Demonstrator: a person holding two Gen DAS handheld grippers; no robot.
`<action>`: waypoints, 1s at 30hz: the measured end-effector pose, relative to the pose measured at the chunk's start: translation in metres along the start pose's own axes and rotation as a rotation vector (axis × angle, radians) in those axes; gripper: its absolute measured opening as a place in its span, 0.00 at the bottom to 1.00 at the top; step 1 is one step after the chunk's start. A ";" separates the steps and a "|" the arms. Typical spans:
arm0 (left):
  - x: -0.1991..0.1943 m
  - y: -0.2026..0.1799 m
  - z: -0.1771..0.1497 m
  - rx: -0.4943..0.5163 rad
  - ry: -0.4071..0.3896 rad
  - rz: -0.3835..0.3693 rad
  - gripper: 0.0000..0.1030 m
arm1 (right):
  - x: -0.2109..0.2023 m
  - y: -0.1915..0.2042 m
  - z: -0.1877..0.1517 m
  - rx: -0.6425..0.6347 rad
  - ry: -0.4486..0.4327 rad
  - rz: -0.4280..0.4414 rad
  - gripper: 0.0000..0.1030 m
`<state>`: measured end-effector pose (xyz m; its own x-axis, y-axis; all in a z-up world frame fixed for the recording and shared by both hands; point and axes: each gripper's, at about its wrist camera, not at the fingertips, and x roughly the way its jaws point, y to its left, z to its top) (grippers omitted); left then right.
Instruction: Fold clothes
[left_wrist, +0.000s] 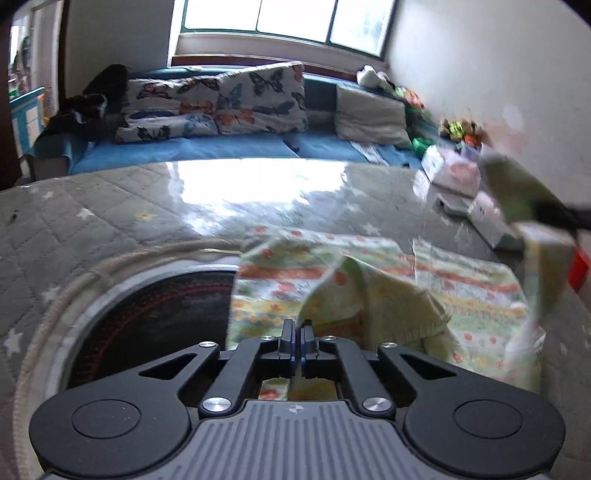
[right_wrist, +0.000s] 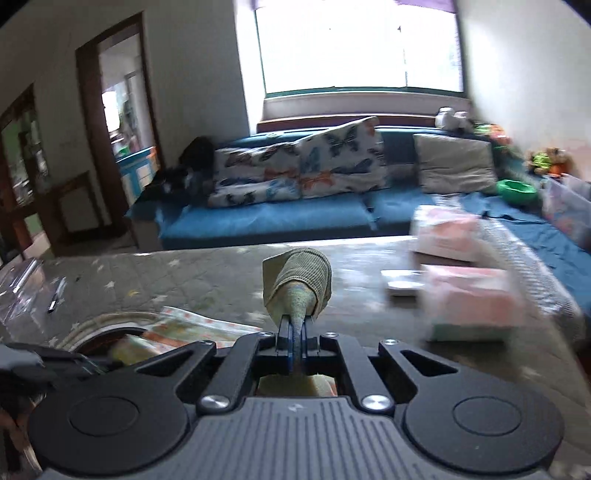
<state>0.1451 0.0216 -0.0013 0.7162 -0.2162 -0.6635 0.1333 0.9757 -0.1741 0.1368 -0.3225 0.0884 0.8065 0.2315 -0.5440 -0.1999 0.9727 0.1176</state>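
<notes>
A small yellow-green patterned garment (left_wrist: 373, 291) with orange and green stripes lies partly spread on the grey quilted table (left_wrist: 110, 221). My left gripper (left_wrist: 296, 328) is shut on its near edge, low over the table. My right gripper (right_wrist: 294, 325) is shut on the garment's ribbed green cuff (right_wrist: 303, 284), lifted above the table. In the left wrist view the right gripper (left_wrist: 565, 218) shows at the far right, blurred, with cloth hanging from it. Part of the garment (right_wrist: 177, 325) lies on the table in the right wrist view.
A round black cooktop insert (left_wrist: 147, 317) sits in the table left of the garment. Pink and white boxes (right_wrist: 469, 299) and a small white device (left_wrist: 452, 203) stand at the table's right side. A blue sofa (left_wrist: 221, 147) with butterfly cushions is behind.
</notes>
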 end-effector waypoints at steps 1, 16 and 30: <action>-0.007 0.004 0.000 -0.008 -0.014 0.011 0.02 | -0.010 -0.010 -0.005 0.014 -0.006 -0.022 0.03; -0.161 0.084 -0.068 -0.216 -0.187 0.268 0.01 | -0.086 -0.096 -0.105 0.190 0.056 -0.218 0.05; -0.191 0.111 -0.119 -0.255 -0.092 0.407 0.22 | -0.108 -0.086 -0.116 0.146 0.062 -0.280 0.42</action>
<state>-0.0585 0.1669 0.0192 0.7347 0.1964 -0.6493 -0.3338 0.9379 -0.0941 0.0024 -0.4332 0.0411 0.7829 -0.0423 -0.6207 0.1103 0.9913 0.0716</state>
